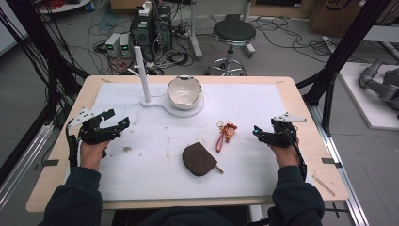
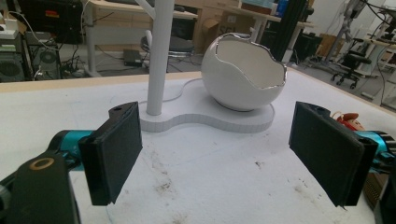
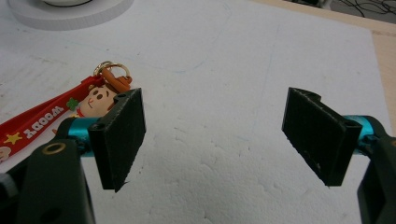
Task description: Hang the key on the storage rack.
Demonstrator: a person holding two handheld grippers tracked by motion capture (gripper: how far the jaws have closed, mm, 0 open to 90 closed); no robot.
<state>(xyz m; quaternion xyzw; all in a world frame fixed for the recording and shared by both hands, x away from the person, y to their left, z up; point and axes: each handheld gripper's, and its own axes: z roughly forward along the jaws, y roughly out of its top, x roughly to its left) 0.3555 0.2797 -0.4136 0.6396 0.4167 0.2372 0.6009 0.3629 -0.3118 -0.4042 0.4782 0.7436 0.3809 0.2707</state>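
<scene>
Two open claws, left claw (image 2: 215, 154) facing eggshell bowl (image 2: 243, 74), right claw (image 3: 212, 140) beside keychain (image 3: 88, 102)

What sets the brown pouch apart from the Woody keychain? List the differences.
The brown pouch is a broad, rounded, plain dark brown shape; the Woody keychain is thin and long, with a red strap, a small figure and a gold ring. The pouch lies nearer the person, towards the table's middle; the keychain lies farther back, closer to the right gripper. Both lie flat on the white foam sheet, untouched, apart from each other.
</scene>
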